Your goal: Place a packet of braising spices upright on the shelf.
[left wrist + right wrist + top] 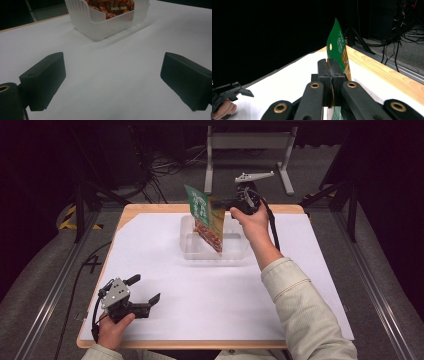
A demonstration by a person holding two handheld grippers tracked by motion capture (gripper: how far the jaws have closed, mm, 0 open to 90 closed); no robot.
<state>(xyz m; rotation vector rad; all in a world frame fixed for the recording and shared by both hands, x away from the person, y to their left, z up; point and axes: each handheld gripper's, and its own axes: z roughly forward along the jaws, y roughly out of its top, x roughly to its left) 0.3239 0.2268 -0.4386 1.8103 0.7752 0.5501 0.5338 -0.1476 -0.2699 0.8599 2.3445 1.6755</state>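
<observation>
While the left gripper (142, 296) is resting low on the near left of the bench (165, 325) with its jaws standing wide apart and nothing between them, the right gripper (220, 204) is holding a snack packet (206, 217) upright over a clear plastic bin (239, 251) at the far middle of the bench. The packet is green at its top and orange and red lower down, and it is hanging tilted, with its lower end dipping inside the bin's walls; whether it is touching the bin's floor cannot be told. In the right gripper view, the two black jaws are pressing together on the packet's (337, 47) edge, so the thin foil is clamped flat between them and its green top is rising above them. From the left gripper view, the bin (100, 27) is sitting ahead across the white sheet, and the packet's red lower part (110, 6) is showing inside it. The step in hand is, by the look of it, either lowering the packet into the bin or lifting it out; the pictures alone are not settling which. If it is going in, the next move is calling for a gentle descent until the packet is leaning against a wall, then parting the jaws. The person's right hand (252, 222) is gripping the tool from behind.
</observation>
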